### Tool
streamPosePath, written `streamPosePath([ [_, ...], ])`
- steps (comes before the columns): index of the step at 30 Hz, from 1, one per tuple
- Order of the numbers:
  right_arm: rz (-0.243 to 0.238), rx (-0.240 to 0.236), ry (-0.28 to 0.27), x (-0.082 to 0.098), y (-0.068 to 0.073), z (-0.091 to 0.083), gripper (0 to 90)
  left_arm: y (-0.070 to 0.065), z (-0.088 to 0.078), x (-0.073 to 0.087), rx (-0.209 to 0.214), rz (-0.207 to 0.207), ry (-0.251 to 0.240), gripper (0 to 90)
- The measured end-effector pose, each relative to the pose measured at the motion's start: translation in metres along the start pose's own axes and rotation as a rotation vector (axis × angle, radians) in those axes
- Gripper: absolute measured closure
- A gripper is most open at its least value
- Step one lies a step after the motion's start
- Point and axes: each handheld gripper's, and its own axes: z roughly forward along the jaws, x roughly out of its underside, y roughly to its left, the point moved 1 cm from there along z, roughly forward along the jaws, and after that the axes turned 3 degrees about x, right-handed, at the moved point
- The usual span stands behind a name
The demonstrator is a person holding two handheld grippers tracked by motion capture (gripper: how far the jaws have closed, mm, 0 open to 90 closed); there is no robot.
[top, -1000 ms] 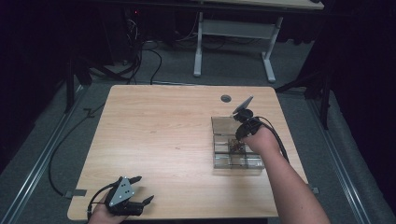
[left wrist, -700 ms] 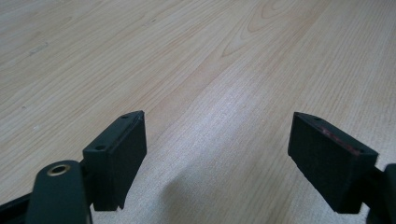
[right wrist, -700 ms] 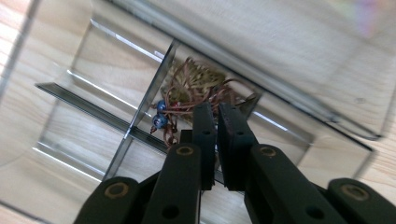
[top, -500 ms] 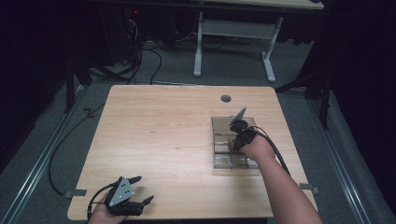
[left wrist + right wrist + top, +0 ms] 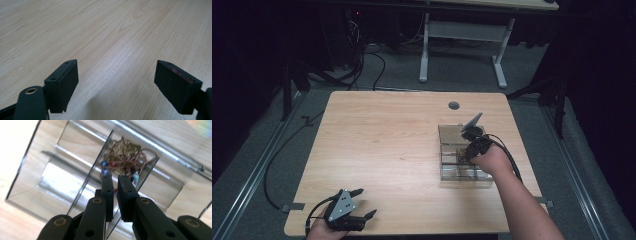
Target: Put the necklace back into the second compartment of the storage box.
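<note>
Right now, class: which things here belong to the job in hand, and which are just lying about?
In the job:
- right gripper, jaws nearly shut, inside the box
- clear compartment box
- tangle of small wired parts in one compartment

Lying about:
- left gripper, open above bare table
- round table hole
- floor cables

Light wooden table (image 5: 387, 140); clear compartment box (image 5: 452, 134) resting right of centre, small round hole (image 5: 454, 105) at far edge.

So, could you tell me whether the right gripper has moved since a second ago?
Yes: the right gripper has come down toward the person, from the clear box's far end to its middle.
</note>
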Motion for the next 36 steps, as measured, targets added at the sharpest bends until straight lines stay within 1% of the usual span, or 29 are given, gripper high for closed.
streamPosePath([
  [2, 0.003, 0.000, -0.006, 0.003, 0.001, -0.003, 83.7, 0.000, 0.000, 0.000, 0.001, 0.000, 0.000, 19.8],
  [3, -0.005, -0.004, -0.010, 0.008, 0.004, -0.007, 82.9, 0.000, 0.000, 0.000, 0.001, 0.000, -0.001, 19.8],
  [4, -0.002, -0.005, -0.012, 0.011, 0.005, -0.009, 82.5, 0.000, 0.000, 0.000, 0.001, 0.001, -0.001, 19.8],
  [5, -0.002, -0.005, -0.012, 0.011, 0.005, -0.009, 82.5, 0.000, 0.000, 0.000, 0.001, 0.001, -0.001, 19.8],
  [7, 0.007, -0.019, -0.023, 0.017, 0.008, -0.013, 82.2, 0.000, 0.000, 0.000, 0.001, -0.001, -0.003, 19.8],
  [8, 0.007, -0.019, -0.027, 0.021, 0.009, -0.015, 82.0, 0.000, 0.000, 0.000, 0.001, -0.001, -0.002, 19.8],
  [9, 0.021, -0.019, -0.023, 0.023, 0.011, -0.016, 81.7, 0.000, 0.000, 0.000, 0.001, -0.001, -0.002, 19.8],
  [10, 0.010, -0.018, -0.030, 0.026, 0.011, -0.017, 81.2, 0.000, 0.000, 0.000, 0.001, -0.001, -0.002, 19.8],
  [13, 0.016, -0.031, -0.039, 0.037, 0.013, -0.020, 80.2, 0.000, 0.000, 0.000, 0.001, -0.001, -0.001, 19.7],
  [14, 0.011, -0.029, -0.042, 0.040, 0.013, -0.020, 79.7, 0.000, 0.000, 0.000, 0.001, -0.002, -0.001, 19.7],
  [17, 0.011, -0.041, -0.061, 0.053, 0.017, -0.019, 78.0, 0.000, 0.000, 0.000, 0.000, -0.002, -0.003, 19.7],
  [18, 0.006, -0.031, -0.061, 0.057, 0.018, -0.019, 77.4, 0.000, 0.000, 0.000, 0.000, -0.002, -0.002, 19.7],
  [19, 0.012, -0.037, -0.073, 0.061, 0.019, -0.019, 76.9, 0.000, 0.000, 0.000, -0.001, 0.000, 0.000, 19.7],
  [21, 0.009, -0.049, -0.097, 0.069, 0.020, -0.018, 76.1, 0.000, 0.000, 0.000, -0.001, 0.000, 0.000, 19.7],
  [22, 0.015, -0.039, -0.102, 0.074, 0.022, -0.018, 76.0, 0.000, 0.000, 0.000, -0.002, 0.000, 0.000, 19.7],
  [23, 0.018, -0.042, -0.112, 0.077, 0.024, -0.017, 75.6, 0.000, 0.000, 0.000, -0.002, 0.000, 0.001, 19.7],
  [25, 0.017, -0.055, -0.136, 0.090, 0.027, -0.012, 74.3, 0.000, 0.000, 0.000, -0.003, 0.000, 0.001, 19.8],
  [26, 0.017, -0.055, -0.136, 0.090, 0.027, -0.012, 74.3, 0.000, 0.000, 0.000, -0.003, -0.001, 0.001, 19.8],
  [28, 0.017, -0.066, -0.156, 0.097, 0.030, -0.008, 73.9, 0.000, 0.000, 0.000, -0.004, 0.001, 0.002, 19.8],
  [29, 0.031, -0.073, -0.159, 0.101, 0.031, -0.006, 73.7, 0.000, 0.000, 0.000, -0.005, 0.001, 0.002, 19.8],
  [31, 0.030, -0.068, -0.184, 0.108, 0.032, -0.001, 73.6, 0.000, 0.000, 0.000, -0.006, 0.001, 0.002, 19.8],
  [32, 0.034, -0.061, -0.190, 0.111, 0.033, 0.002, 73.4, 0.000, 0.000, 0.000, -0.007, 0.001, 0.002, 19.8],
  [36, 0.042, -0.062, -0.217, 0.123, 0.034, 0.011, 73.4, 0.000, 0.000, 0.000, -0.008, 0.001, 0.002, 19.8],
])
